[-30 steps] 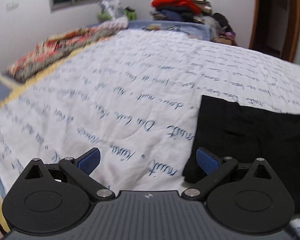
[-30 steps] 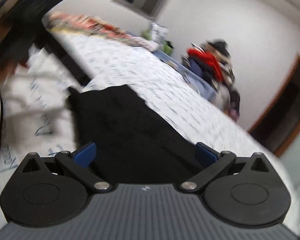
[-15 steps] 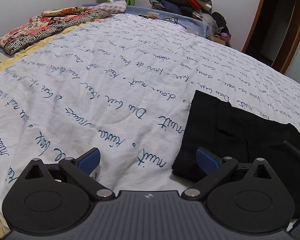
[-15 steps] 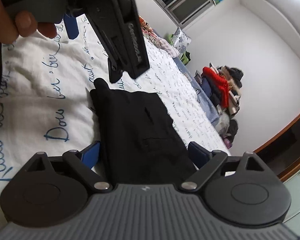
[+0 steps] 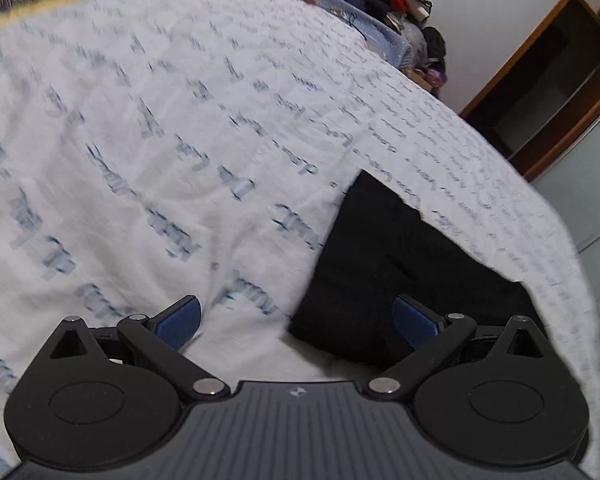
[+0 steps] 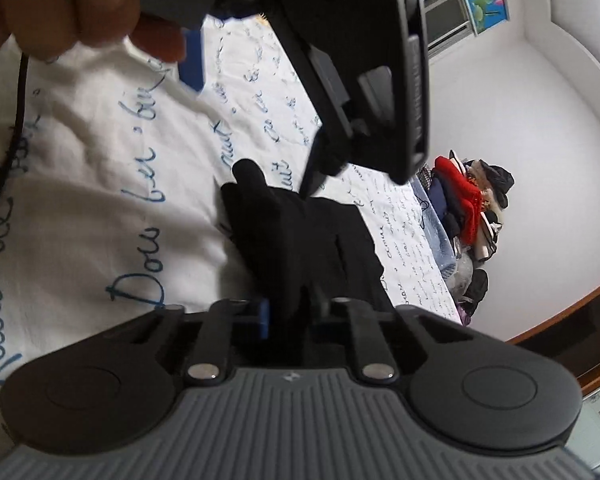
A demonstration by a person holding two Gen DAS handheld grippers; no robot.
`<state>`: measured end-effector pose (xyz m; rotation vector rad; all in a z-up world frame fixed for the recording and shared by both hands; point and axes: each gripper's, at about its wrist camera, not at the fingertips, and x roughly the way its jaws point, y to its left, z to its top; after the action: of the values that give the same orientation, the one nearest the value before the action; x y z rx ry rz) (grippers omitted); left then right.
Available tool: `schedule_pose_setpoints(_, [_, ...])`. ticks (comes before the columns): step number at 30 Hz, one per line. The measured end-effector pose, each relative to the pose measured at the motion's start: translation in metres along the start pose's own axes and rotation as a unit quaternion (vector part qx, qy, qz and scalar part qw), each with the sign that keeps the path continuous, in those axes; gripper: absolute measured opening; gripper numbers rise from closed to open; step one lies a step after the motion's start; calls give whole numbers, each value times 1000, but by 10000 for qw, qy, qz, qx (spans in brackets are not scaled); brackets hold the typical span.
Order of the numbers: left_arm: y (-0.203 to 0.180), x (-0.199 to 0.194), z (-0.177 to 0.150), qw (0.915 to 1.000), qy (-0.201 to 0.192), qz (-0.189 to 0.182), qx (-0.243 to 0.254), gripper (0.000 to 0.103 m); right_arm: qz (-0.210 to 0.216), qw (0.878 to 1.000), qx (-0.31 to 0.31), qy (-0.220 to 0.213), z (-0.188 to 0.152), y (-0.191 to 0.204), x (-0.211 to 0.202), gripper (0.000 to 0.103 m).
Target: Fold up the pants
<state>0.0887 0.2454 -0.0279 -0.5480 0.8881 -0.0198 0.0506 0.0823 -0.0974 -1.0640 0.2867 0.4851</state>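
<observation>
Closing on the near edge of the black pants, the right hand-held gripper is drawing its jaws almost together, with a bunched fold of dark fabric pinched between the blue pads. The left hand-held gripper is hovering with its jaws spread wide, one pad over the white bedspread and the other over the pants' near corner, nothing between them. In the right wrist view that same left hand-held gripper is filling the top of the frame, a person's hand gripping its handle. The pants are lying flat on the bed, on the bedspread printed with blue handwriting. Beyond the bed's far end, a pile of clothes with a red garment on top is sitting against the white wall, near a wooden door frame.
</observation>
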Motion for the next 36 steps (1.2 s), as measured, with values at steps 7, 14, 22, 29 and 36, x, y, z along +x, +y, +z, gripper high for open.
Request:
schedule_pose_setpoints(7, [4,20,7,9923,458,-854,-770,103,663,9854,1539,-314,-12,-46,-9,7])
schedule_pose_setpoints(14, [-8,43,22,9861,547,-1105,-1112,103,1093,9561,2657,-579,-28,-89,-20,6])
schedule_pose_setpoints(22, [-32,59,22,9913,588,-851,-820,28,1103,9466,2973,-581,-37,-96,-25,7])
schedule_pose_setpoints(29, [-29,52,24,9930,398,-907,-645,20,586,9747,2147,-189,-50,-65,-48,61])
schedule_pose_setpoints(36, [-45,39,22,9956,109,-821,-446,20,435,9753,2155,197,-79,-52,-55,56])
